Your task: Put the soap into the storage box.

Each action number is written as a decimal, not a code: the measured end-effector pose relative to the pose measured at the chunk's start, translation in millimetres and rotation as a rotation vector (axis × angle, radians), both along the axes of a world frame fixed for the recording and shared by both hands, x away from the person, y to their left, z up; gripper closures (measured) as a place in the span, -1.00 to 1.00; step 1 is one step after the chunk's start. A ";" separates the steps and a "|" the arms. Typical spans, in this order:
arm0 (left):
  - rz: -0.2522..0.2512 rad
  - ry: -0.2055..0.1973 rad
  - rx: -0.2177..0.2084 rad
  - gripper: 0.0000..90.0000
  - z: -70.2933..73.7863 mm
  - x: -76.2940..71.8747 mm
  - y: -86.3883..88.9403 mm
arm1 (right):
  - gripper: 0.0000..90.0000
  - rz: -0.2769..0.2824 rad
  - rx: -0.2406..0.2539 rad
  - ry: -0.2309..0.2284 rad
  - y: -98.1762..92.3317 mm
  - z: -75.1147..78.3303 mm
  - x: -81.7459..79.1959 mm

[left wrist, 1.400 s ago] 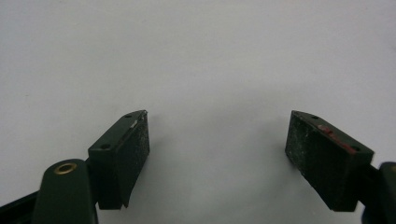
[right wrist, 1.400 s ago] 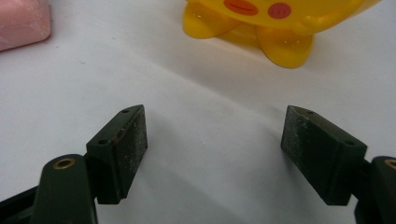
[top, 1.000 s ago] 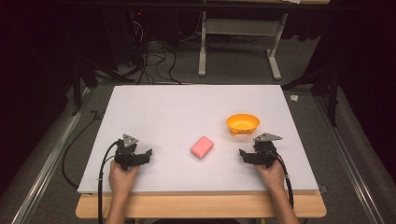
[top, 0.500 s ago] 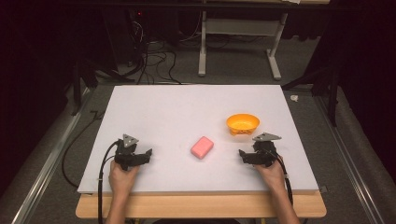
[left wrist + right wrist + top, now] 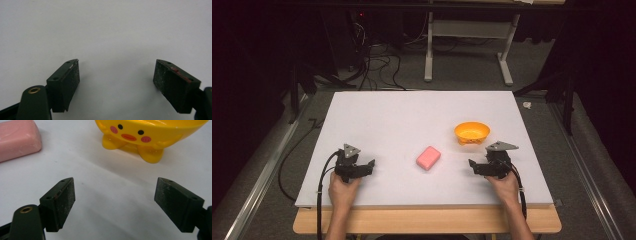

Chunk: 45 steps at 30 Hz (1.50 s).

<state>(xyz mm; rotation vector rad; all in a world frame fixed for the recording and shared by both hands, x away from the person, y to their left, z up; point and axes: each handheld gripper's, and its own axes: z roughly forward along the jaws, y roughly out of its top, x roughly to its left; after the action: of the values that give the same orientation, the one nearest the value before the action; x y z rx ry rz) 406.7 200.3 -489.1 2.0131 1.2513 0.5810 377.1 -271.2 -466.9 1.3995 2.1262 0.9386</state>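
A pink bar of soap (image 5: 428, 157) lies on the white table (image 5: 412, 115) between my two grippers. Behind and to its right stands a yellow duck-faced bowl (image 5: 472, 133). My left gripper (image 5: 371, 165) rests low at the front left, open over bare table (image 5: 116, 75). My right gripper (image 5: 472, 164) sits at the front right; its jaws have just been opening and stand open with nothing between them (image 5: 115, 195). In the right gripper view the bowl (image 5: 147, 135) is straight ahead and the soap (image 5: 17, 138) is at the upper left.
The table's front wooden edge (image 5: 427, 220) runs just under my hands. Black cables (image 5: 319, 185) trail from the left gripper off the table. Metal rails flank the table, and a desk frame (image 5: 467, 45) stands on the floor behind.
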 end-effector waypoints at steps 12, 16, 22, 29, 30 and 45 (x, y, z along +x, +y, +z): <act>0.000 0.000 0.001 -0.52 0.0 -0.1 -0.1 | -0.61 0.067 0.057 -0.038 2.9 11.5 -5.3; 0.000 0.000 0.000 -0.52 0.0 0.0 0.0 | -0.62 0.084 0.055 -0.035 6.0 12.0 -6.8; 0.000 0.000 0.000 -0.52 0.0 0.0 -0.1 | -0.63 0.108 0.074 -0.036 10.4 14.9 -7.1; 0.000 0.001 -0.001 -0.52 0.0 0.1 0.0 | -0.63 0.134 0.064 -0.040 17.7 19.7 -7.7; 0.000 0.001 -0.001 -0.52 0.0 0.1 0.1 | -0.63 0.138 0.063 -0.043 18.4 20.1 -7.8; -0.001 0.002 -0.003 -0.52 -0.1 0.3 0.3 | -0.67 0.206 0.080 -0.066 35.7 25.8 -8.7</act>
<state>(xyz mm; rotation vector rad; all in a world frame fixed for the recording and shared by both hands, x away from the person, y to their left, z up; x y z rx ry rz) 407.0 200.6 -489.1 2.0121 1.2518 0.5761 368.4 -235.5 -441.2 1.1836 2.2358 1.1427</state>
